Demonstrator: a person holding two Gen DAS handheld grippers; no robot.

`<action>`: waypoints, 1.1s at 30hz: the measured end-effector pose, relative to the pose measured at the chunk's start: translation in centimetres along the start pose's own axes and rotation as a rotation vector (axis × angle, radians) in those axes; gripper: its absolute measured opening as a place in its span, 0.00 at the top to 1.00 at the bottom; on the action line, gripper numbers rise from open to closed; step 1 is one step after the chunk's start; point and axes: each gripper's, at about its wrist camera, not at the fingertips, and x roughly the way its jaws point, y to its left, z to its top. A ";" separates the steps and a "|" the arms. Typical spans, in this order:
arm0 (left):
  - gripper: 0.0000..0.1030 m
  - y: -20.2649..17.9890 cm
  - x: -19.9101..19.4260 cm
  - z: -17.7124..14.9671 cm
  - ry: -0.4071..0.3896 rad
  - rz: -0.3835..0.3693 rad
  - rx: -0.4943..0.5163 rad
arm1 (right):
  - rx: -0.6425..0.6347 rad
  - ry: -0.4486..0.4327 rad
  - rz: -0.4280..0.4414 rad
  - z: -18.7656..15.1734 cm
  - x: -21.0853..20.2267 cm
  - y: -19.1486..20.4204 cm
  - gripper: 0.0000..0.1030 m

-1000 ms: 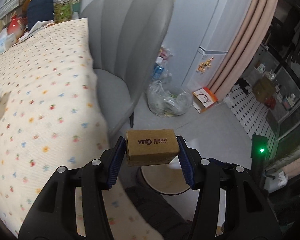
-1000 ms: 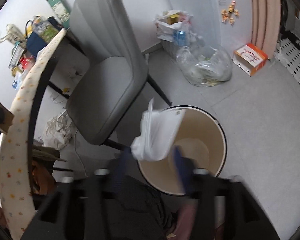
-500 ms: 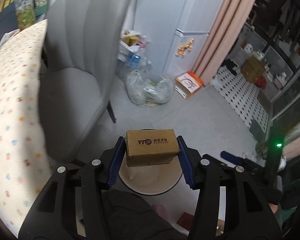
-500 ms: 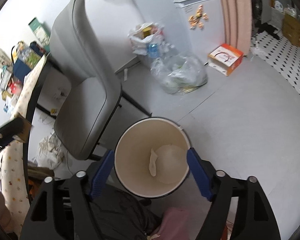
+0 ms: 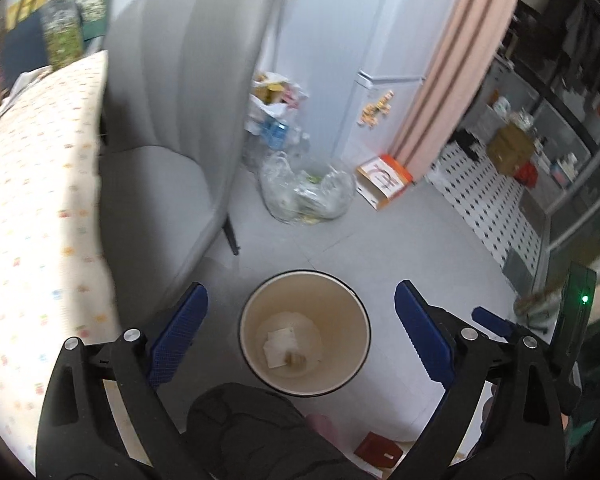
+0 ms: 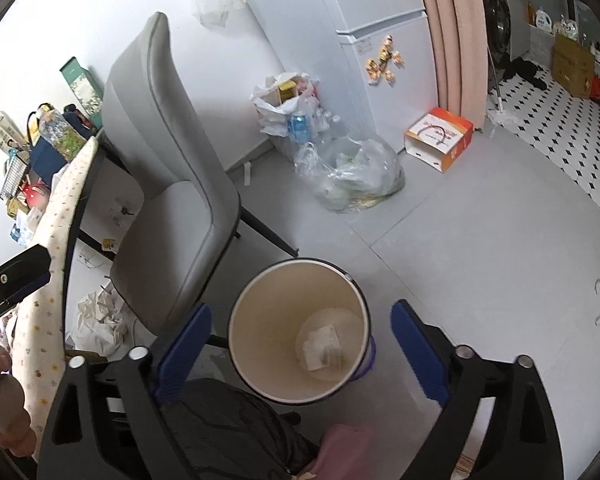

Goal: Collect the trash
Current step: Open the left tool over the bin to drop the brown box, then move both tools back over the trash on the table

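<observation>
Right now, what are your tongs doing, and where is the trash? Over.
Both tongs, left and right, opening, nothing between them. White paper and small brown piece in bin. Nothing blocking bin mouth.

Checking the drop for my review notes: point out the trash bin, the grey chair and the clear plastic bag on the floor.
trash bin [image 5: 363,312]: left wrist view, right-hand rim.
grey chair [image 6: 168,224]: right wrist view, seat cushion.
clear plastic bag [image 6: 352,176]: right wrist view, middle of its bulge.

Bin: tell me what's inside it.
The bin holds white crumpled paper and a small brown box lying on its bottom. Anything under the paper is covered.
</observation>
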 end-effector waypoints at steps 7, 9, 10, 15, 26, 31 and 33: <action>0.06 4.0 -6.0 -0.9 -0.114 0.041 -0.080 | -0.071 -0.051 -0.015 0.5 -2.3 3.7 0.07; 0.06 5.0 -7.5 -1.1 -0.145 0.060 -0.099 | -0.092 -0.088 -0.045 0.5 -3.5 4.7 0.07; 0.06 5.4 -8.2 -1.3 -0.160 0.068 -0.107 | -0.097 -0.102 -0.057 0.5 -4.0 5.1 0.07; 0.06 7.8 -12.1 -2.5 -0.253 0.132 -0.159 | -0.101 -0.148 -0.050 0.6 -6.3 7.2 0.07; 0.06 12.0 -19.3 -6.2 -0.420 0.245 -0.250 | -0.227 -0.248 0.025 -0.7 -11.2 13.7 0.07; 0.06 14.1 -21.5 -8.1 -0.449 0.236 -0.280 | -0.282 -0.248 0.085 -1.7 -12.2 16.6 0.07; 0.06 14.6 -22.4 -9.0 -0.483 0.228 -0.292 | -0.309 -0.246 0.102 -2.0 -12.5 17.6 0.07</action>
